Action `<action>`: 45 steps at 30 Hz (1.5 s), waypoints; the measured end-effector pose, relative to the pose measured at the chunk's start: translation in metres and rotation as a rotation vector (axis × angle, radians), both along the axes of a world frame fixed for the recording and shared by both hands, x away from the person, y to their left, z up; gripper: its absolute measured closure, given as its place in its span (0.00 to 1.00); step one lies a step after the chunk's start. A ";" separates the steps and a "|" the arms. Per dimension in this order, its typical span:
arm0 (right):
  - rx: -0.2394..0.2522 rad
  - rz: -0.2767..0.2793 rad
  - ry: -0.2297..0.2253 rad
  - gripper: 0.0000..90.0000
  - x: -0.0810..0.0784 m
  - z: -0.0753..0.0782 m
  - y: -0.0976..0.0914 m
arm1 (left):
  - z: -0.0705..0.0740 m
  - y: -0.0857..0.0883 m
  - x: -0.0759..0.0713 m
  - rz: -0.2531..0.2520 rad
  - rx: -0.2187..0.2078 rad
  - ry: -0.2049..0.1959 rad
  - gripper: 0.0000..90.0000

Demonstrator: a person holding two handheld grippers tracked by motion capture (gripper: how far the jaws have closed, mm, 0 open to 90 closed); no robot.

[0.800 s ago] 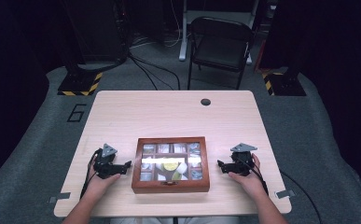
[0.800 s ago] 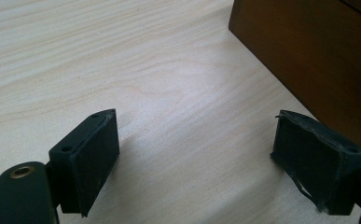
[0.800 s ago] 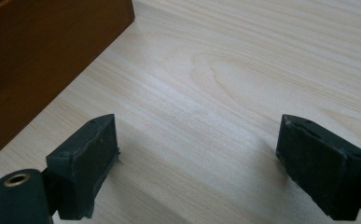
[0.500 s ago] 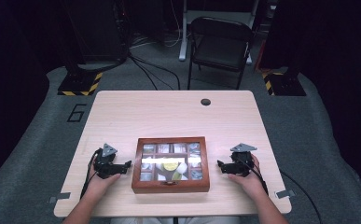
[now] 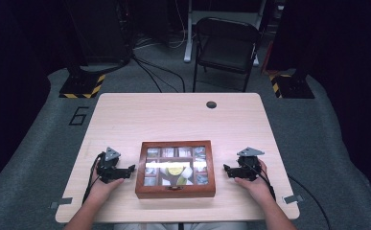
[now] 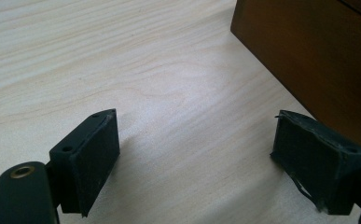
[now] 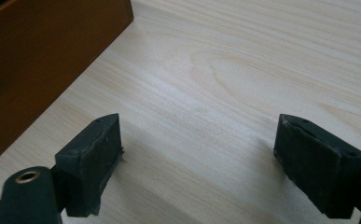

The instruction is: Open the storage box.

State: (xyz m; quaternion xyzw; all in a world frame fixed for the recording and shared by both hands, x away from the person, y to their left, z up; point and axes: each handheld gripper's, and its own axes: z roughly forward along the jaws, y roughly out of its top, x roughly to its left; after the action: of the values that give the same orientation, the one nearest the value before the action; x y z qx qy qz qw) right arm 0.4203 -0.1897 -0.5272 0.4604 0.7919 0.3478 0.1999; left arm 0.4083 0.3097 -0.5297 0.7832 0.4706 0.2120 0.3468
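Note:
A brown wooden box (image 5: 175, 192) with a glass lid lies on the table near its front edge; small packets and something yellow-green show through the glass. My left gripper (image 5: 131, 169) rests on the table just left of the box, open, with bare wood between its jaws (image 6: 197, 154). The box's dark side wall (image 6: 318, 60) stands close to its right-hand jaw. My right gripper (image 5: 226, 169) rests on the table to the right of the box, also open and empty (image 7: 199, 154), with the box's side (image 7: 38, 60) at the left of its view.
The light wooden table (image 5: 173, 117) has a round cable hole (image 5: 211, 104) near its far edge. A black folding chair (image 5: 226, 45) stands behind the table. Black stands with yellow-striped bases (image 5: 82, 86) sit on the grey floor at both far corners.

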 end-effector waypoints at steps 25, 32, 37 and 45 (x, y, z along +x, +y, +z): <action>-0.024 0.030 0.000 0.34 -0.015 0.021 0.014 | 0.020 0.003 -0.013 -0.006 -0.052 0.044 0.37; -0.013 0.034 -0.008 0.35 -0.019 0.024 0.016 | 0.026 0.005 -0.017 0.007 -0.078 0.030 0.37; -0.005 0.043 -0.012 0.36 -0.021 0.026 0.014 | 0.028 0.005 -0.018 0.003 -0.088 0.031 0.37; 0.035 0.044 -0.025 0.36 -0.029 0.034 0.015 | 0.034 0.004 -0.025 -0.017 -0.104 0.022 0.37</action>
State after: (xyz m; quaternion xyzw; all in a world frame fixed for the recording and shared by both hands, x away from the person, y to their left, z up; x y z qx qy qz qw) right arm 0.3913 -0.1743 -0.4934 0.4417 0.7932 0.3716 0.1939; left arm 0.3836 0.3139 -0.4953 0.7705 0.4779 0.1755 0.3835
